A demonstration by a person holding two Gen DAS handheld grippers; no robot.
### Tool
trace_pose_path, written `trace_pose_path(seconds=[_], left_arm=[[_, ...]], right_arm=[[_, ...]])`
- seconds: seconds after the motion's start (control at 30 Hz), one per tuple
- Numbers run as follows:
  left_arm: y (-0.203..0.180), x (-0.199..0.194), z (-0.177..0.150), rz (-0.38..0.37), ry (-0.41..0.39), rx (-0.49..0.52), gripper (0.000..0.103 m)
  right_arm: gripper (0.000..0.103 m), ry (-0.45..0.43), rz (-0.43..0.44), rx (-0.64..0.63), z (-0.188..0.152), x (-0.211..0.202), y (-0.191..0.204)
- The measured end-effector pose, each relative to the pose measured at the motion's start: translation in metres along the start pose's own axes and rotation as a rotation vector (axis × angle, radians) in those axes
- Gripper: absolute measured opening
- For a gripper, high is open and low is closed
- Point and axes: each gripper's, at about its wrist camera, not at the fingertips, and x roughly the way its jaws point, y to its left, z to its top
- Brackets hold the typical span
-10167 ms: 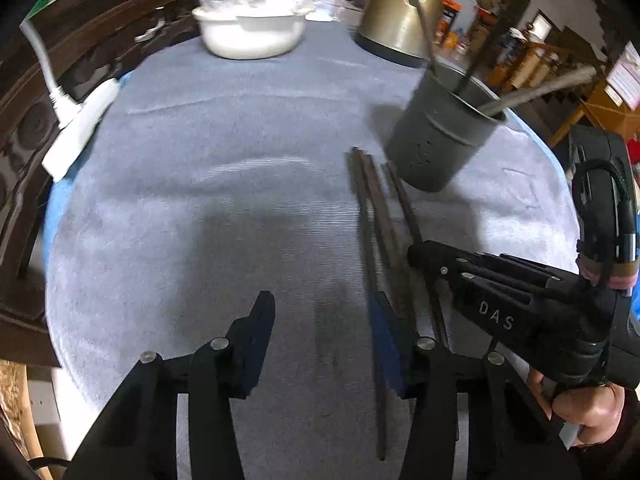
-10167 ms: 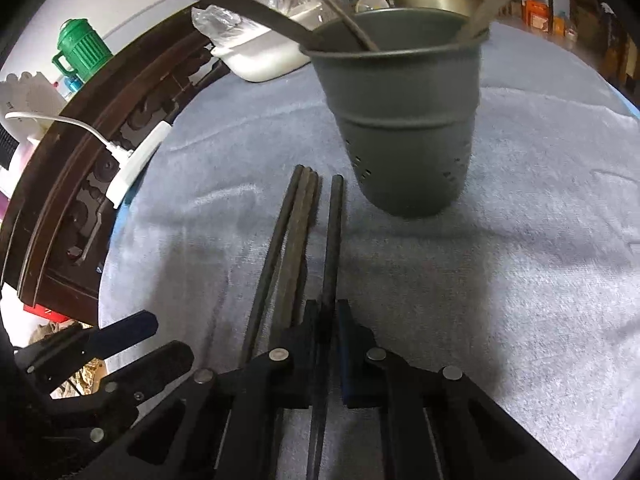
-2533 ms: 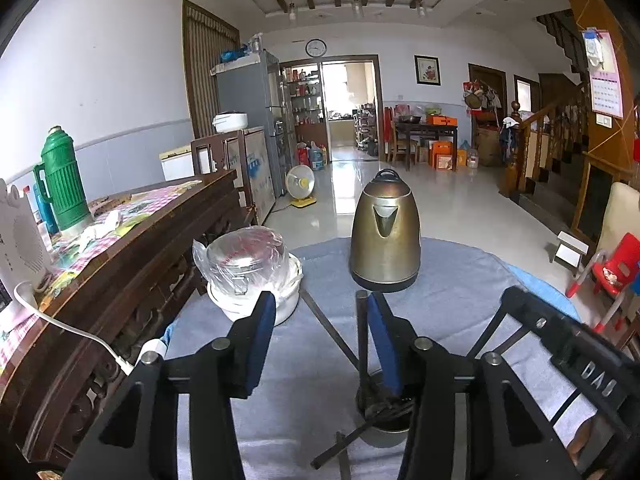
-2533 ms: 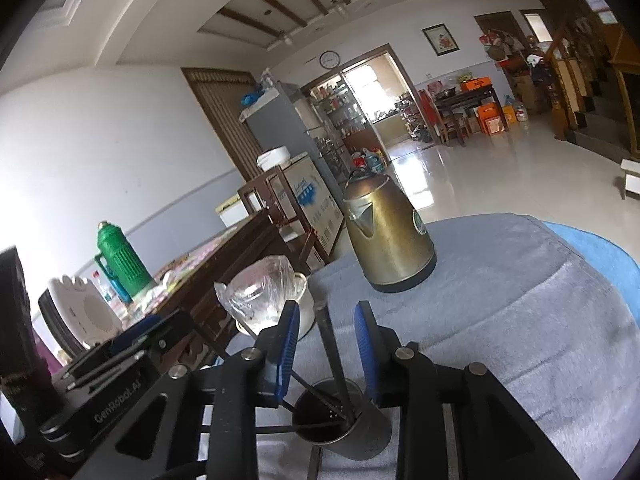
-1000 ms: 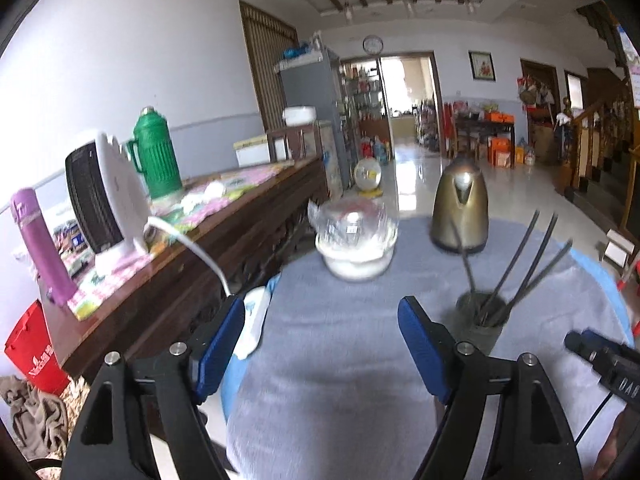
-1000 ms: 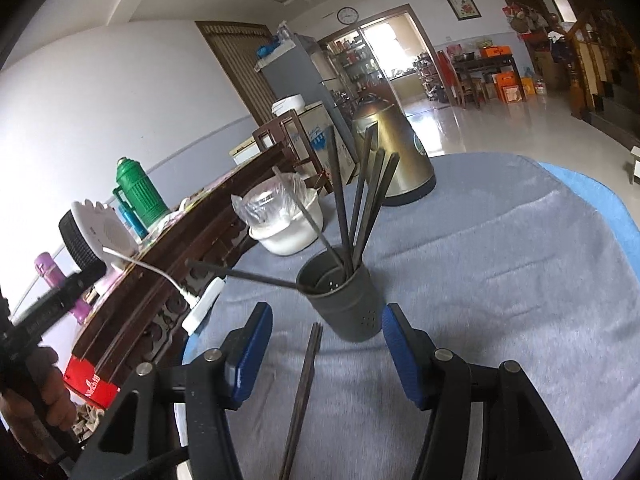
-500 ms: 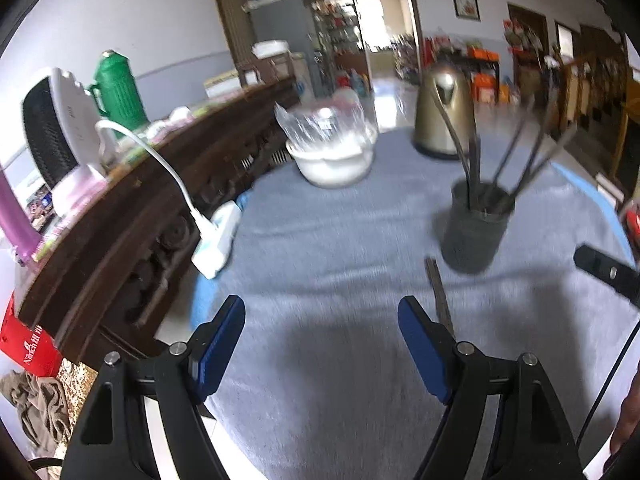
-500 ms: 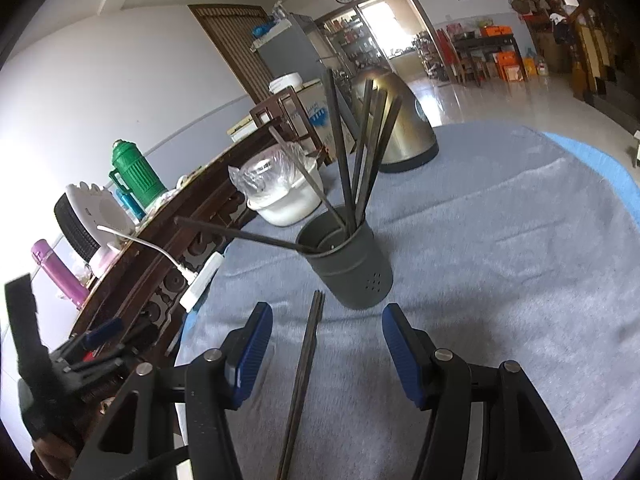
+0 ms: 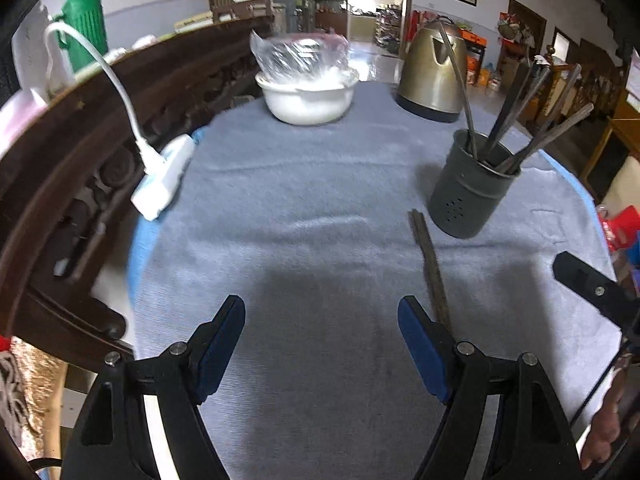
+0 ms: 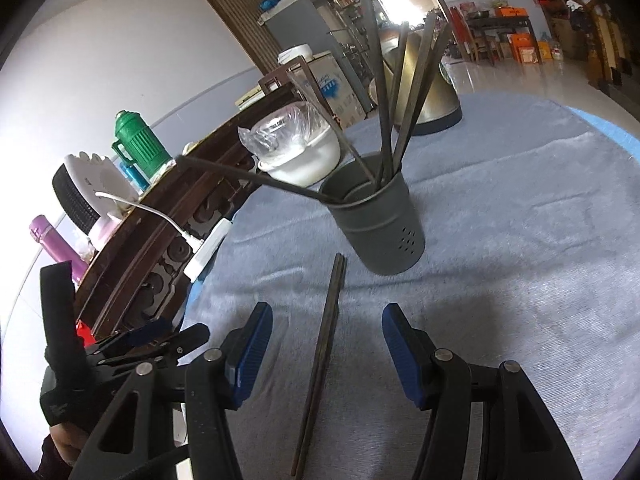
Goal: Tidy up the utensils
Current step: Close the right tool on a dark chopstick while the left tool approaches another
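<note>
We are finding most dark chopsticks (image 10: 396,100) standing in the grey perforated metal holder (image 10: 380,224) (one dark pair (image 10: 324,344) lying on the grey cloth (image 10: 520,240)), both the left gripper (image 9: 320,344) and the right gripper (image 10: 326,344) gaping, gripping nothing.

I see a dark grey perforated holder (image 10: 380,224) standing upright toward the desk's far right edge, several dark chopsticks (image 10: 394,100) fanned out of it. Two more chopsticks (image 10: 322,356) lie together flat just beside its base.

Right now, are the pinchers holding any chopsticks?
No. Both the left gripper and right gripper are open and empty; the chopsticks lie on the cloth.
</note>
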Motion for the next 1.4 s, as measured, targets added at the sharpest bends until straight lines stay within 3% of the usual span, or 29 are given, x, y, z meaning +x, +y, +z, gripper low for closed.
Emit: trace_pose_path(seconds=[0.1, 0.17, 0.2, 0.33, 0.57, 0.77, 1.07, 1.3, 1.37, 1.4], left_arm=[[-0.004, 0.011, -0.002, -0.013, 0.032, 0.014, 0.079], [-0.005, 0.016, -0.002, 0.001, 0.045, 0.018, 0.079], [-0.004, 0.017, -0.003, 0.001, 0.05, 0.016, 0.079], [0.001, 0.02, -0.005, 0.036, 0.057, 0.015, 0.079], [0.018, 0.02, -0.009, 0.072, 0.072, -0.008, 0.079], [0.019, 0.02, -0.01, 0.067, 0.076, -0.017, 0.079], [0.014, 0.022, -0.009, 0.049, 0.086, -0.015, 0.079], [0.011, 0.024, -0.01, 0.037, 0.093, -0.012, 0.079], [0.009, 0.022, -0.01, 0.031, 0.091, -0.008, 0.079], [0.008, 0.022, -0.009, 0.031, 0.088, -0.003, 0.079]], right_arm=[[0.06, 0.014, -0.002, 0.0, -0.005, 0.01, 0.0], [0.052, 0.031, -0.009, -0.012, -0.006, 0.018, 0.001], [0.039, 0.045, -0.016, -0.028, -0.008, 0.023, 0.002], [0.03, 0.083, -0.032, -0.113, -0.011, 0.044, 0.012], [0.03, 0.136, -0.058, -0.148, -0.009, 0.083, 0.016], [0.03, 0.187, -0.132, -0.173, -0.016, 0.111, 0.015], [0.03, 0.203, -0.194, -0.168, -0.015, 0.11, 0.008], [0.029, 0.222, -0.185, -0.166, -0.014, 0.106, 0.008], [0.024, 0.229, -0.18, -0.17, -0.014, 0.107, 0.009], [0.015, 0.235, -0.181, -0.174, -0.014, 0.108, 0.009]])
